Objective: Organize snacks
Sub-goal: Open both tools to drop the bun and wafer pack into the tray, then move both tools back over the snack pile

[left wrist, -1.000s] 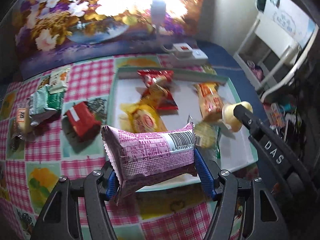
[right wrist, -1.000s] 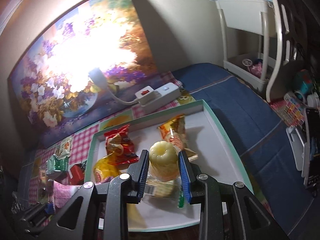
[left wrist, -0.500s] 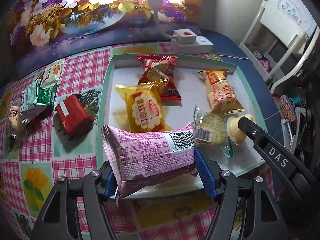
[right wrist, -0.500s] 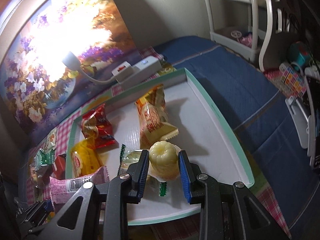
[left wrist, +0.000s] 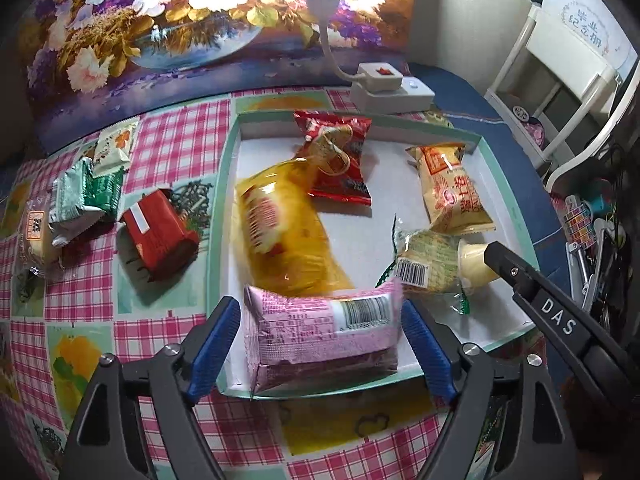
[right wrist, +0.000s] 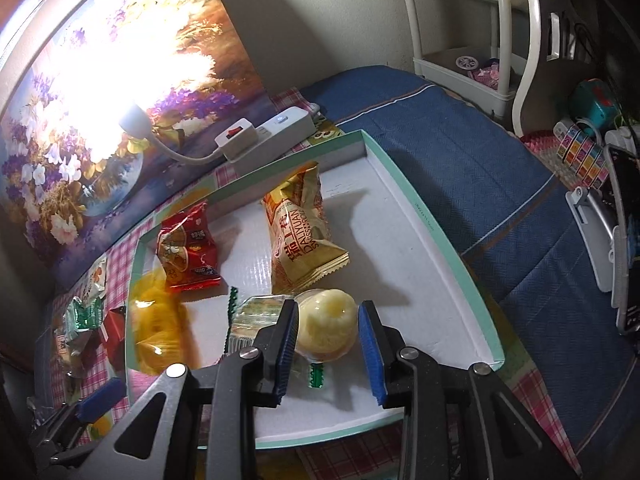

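Looking along the left hand-held gripper (left wrist: pixel 322 344), a pink packet (left wrist: pixel 324 336) with a barcode and small unreadable print lies at the near left corner of the tray (left wrist: pixel 516 216), its lower end reaching the near rim. The jaws are opening; the blue pads stand clear of the packet's two ends, so it is released though it is between them. Beyond it in the tray lie a blurred yellow packet (left wrist: pixel 284 228), a red packet (left wrist: pixel 338 160), an orange packet (left wrist: pixel 450 188) with Chinese writing, and a clear-wrapped green packet (left wrist: pixel 424 264) with a barcode. The right hand-held gripper (left wrist: pixel 490 260), marked "DAS" on its arm, reaches in from the right, a pale jelly cup (left wrist: pixel 472 260) at its tip. On the pink-checked worktop (left wrist: pixel 176 148) left of the tray lie a red box (left wrist: pixel 158 236) and green and white packets (left wrist: pixel 86 200). A white power strip (left wrist: pixel 392 92) sits behind the tray's far rim.

From the right wrist, the right hand-held gripper (right wrist: pixel 326 344) has its pads set closely on both sides of the jelly cup (right wrist: pixel 326 322), clenched on it low over the tray floor, beside the green packet (right wrist: pixel 252 320). The orange packet (right wrist: pixel 302 228) reads "DALIYUAN SWISSROLL". The tray's right half (right wrist: pixel 400 248) is bare white floor up to the rim, and blue cloth (right wrist: pixel 460 160) lies beyond that rim. The left hand-held gripper's blue pad (right wrist: pixel 100 398) shows at the lower left.
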`<state>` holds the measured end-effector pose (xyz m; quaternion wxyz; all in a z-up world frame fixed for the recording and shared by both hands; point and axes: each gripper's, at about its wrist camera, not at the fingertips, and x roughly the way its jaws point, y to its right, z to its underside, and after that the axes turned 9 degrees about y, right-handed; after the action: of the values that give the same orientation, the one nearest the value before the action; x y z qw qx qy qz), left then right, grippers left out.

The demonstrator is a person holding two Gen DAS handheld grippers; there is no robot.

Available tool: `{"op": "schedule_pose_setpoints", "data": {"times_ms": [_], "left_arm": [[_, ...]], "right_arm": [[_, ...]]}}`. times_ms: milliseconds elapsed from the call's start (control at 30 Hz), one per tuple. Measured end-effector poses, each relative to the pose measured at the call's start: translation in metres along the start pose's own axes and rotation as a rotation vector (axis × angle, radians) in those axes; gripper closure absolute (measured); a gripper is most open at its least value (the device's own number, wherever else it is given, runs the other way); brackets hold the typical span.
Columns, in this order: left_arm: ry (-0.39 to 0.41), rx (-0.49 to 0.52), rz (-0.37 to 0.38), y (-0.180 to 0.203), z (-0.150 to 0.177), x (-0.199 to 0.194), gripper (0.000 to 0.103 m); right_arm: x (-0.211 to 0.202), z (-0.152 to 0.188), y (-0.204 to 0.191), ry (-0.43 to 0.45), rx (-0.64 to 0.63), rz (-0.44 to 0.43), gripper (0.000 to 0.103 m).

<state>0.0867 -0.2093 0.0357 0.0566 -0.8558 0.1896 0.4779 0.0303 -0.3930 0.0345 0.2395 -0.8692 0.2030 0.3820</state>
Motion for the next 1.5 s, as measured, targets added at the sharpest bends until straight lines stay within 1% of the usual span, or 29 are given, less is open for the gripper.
{"op": "schedule_pose_setpoints", "data": {"times_ms": [233, 267, 300, 367, 400, 433, 467, 533, 600, 667, 733, 767, 833, 933, 1100, 1167, 1267, 1500], "left_arm": [[0.016, -0.037, -0.018, -0.01, -0.005, -0.012, 0.019], [0.021, -0.048, -0.022, -0.013, -0.006, -0.014, 0.019], [0.024, -0.058, -0.028, -0.015, -0.007, -0.016, 0.019], [0.033, -0.082, -0.043, -0.023, -0.009, -0.019, 0.017], [0.038, -0.101, -0.057, -0.029, -0.01, -0.021, 0.015], [0.04, -0.113, -0.068, -0.033, -0.011, -0.022, 0.01], [0.046, -0.141, -0.093, -0.041, -0.012, -0.023, 0.009], [0.05, -0.183, -0.139, -0.054, -0.012, -0.025, 0.009], [0.054, -0.219, -0.182, -0.068, -0.012, -0.026, 0.009], [0.054, -0.253, -0.232, -0.083, -0.012, -0.027, 0.009], [0.052, -0.291, -0.265, -0.097, -0.01, -0.029, 0.009], [0.052, -0.306, -0.275, -0.101, -0.01, -0.029, 0.009], [0.047, -0.335, -0.295, -0.112, -0.009, -0.03, 0.008], [0.046, -0.373, -0.328, -0.128, -0.006, -0.033, 0.003], [0.052, -0.438, -0.352, -0.151, -0.002, -0.04, 0.003], [0.048, -0.464, -0.351, -0.159, 0.001, -0.04, 0.003], [0.039, -0.495, -0.347, -0.169, 0.005, -0.038, 0.003], [0.051, -0.542, -0.384, -0.195, 0.011, -0.045, 0.003]], "right_arm": [[-0.003, -0.001, -0.008, 0.012, -0.03, 0.003, 0.068], [-0.003, 0.0, -0.009, 0.012, -0.035, 0.004, 0.066], [-0.003, 0.0, -0.01, 0.012, -0.038, 0.006, 0.059], [-0.002, 0.001, -0.012, 0.008, -0.046, 0.009, 0.05], [-0.002, 0.001, -0.013, 0.007, -0.05, 0.01, 0.049], [-0.001, 0.002, -0.015, 0.004, -0.054, 0.007, 0.048], [-0.001, 0.003, -0.017, 0.003, -0.062, 0.01, 0.045], [-0.001, 0.004, -0.021, 0.003, -0.08, 0.011, 0.041], [0.0, 0.005, -0.026, 0.002, -0.098, 0.009, 0.034], [0.0, 0.006, -0.032, 0.002, -0.116, 0.008, 0.029], [0.0, 0.008, -0.036, 0.002, -0.133, 0.001, 0.026], [0.0, 0.008, -0.038, 0.001, -0.139, -0.003, 0.023], [0.0, 0.01, -0.043, 0.0, -0.15, -0.01, 0.021], [0.0, 0.013, -0.05, 0.003, -0.172, -0.024, 0.016], [0.0, 0.017, -0.06, 0.01, -0.198, -0.043, 0.002], [0.0, 0.018, -0.064, 0.011, -0.205, -0.05, 0.0], [-0.001, 0.02, -0.069, 0.013, -0.22, -0.057, 0.0], [0.0, 0.024, -0.078, 0.011, -0.229, -0.085, 0.0]]}}
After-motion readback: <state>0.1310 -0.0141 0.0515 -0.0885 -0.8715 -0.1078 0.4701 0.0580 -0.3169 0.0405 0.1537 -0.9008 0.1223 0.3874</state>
